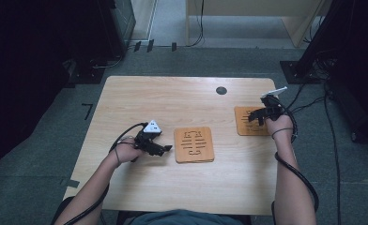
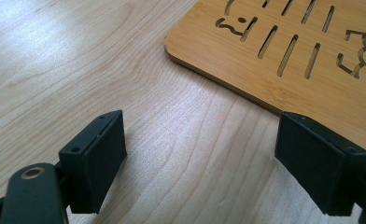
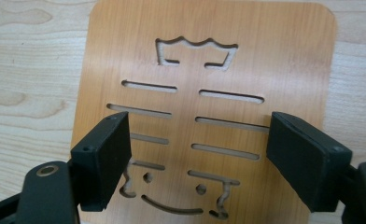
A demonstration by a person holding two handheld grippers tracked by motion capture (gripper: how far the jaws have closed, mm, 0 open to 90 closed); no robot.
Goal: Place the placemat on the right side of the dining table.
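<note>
Both forearms are bare, each with a thin dark band at the wrist, and a blue-grey garment shows at the near edge of the worktop [image 1: 182, 187]. The left hand-held gripper [image 1: 165, 148] is black with a grey three-cornered plate on top and a black cable trailing along the arm; its flat rectangular jaw pads carry small screw holes and a brass-ringed pivot. The right hand-held gripper [image 1: 254, 116], farther along the worktop, is black too, with a white piece on top and a thick looping black cable.

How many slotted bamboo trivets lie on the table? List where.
2. One trivet at the table's middle, beside the left claw; the other trivet near the right edge, under the right claw.
</note>
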